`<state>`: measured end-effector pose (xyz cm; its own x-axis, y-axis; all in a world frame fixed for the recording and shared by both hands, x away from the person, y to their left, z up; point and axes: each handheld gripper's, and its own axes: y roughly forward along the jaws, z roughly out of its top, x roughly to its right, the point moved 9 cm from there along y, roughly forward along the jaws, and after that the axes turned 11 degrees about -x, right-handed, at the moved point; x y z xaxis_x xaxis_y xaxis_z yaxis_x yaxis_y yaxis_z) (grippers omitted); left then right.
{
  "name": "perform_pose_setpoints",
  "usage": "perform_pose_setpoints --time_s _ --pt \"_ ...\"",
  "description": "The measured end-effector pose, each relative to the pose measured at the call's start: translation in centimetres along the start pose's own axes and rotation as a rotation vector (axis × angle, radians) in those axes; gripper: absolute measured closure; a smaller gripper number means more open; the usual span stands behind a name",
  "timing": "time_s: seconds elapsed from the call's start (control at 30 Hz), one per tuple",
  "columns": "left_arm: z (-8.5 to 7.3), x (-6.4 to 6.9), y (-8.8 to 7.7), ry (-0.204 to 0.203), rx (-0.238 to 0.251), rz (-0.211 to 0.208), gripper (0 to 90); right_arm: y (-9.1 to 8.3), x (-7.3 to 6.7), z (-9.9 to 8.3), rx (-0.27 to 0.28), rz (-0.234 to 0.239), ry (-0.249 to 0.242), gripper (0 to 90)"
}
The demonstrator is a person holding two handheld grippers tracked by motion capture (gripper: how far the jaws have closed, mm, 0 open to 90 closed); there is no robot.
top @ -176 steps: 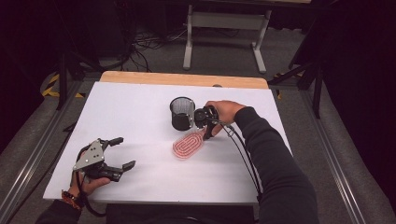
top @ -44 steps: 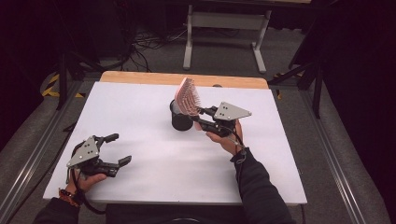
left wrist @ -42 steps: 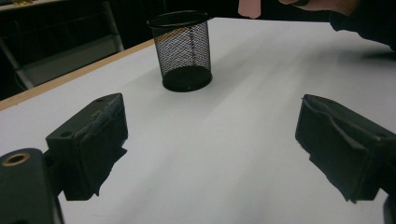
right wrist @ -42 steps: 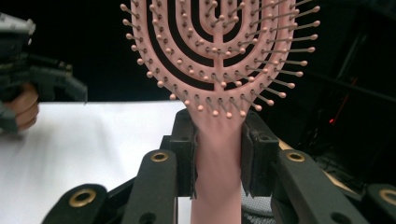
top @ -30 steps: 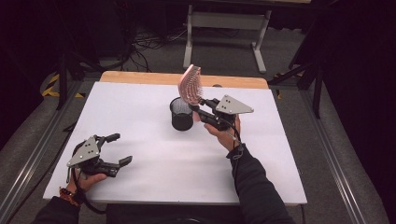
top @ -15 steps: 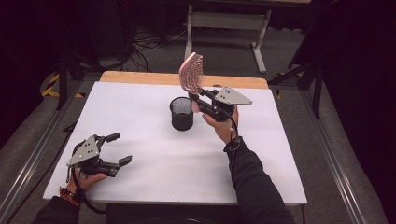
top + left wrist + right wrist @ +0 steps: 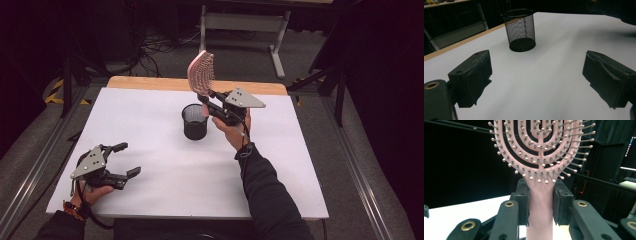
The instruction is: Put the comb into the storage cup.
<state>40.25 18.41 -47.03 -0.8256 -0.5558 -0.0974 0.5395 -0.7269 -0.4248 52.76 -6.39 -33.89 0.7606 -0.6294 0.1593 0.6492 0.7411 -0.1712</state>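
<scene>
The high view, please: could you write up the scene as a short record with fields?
surface: white table
brush: pink brush, upright, head up, held above and just right of the cup
cup: black mesh cup, upright near table middle
right tongs: shut on the brush handle
left tongs: open, nothing between, low at the table's near left

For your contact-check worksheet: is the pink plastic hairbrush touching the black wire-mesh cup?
Apart. The high view shows the pink plastic hairbrush held up in the right gripper, above the black wire-mesh cup, with a gap between them.
</scene>
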Motion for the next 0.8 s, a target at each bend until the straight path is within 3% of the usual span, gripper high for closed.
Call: perform_pose_setpoints --time_s 0.33,0.8 --pt "0.0 0.0 0.0 0.007 -0.005 0.0 9.8 1.5 0.0 -0.3 -0.003 -0.008 0.018 69.7" --pt "0.0 0.0 0.0 0.008 -0.005 0.0 9.8 3.1 0.8 -2.0 -0.021 -0.029 0.059 69.7"
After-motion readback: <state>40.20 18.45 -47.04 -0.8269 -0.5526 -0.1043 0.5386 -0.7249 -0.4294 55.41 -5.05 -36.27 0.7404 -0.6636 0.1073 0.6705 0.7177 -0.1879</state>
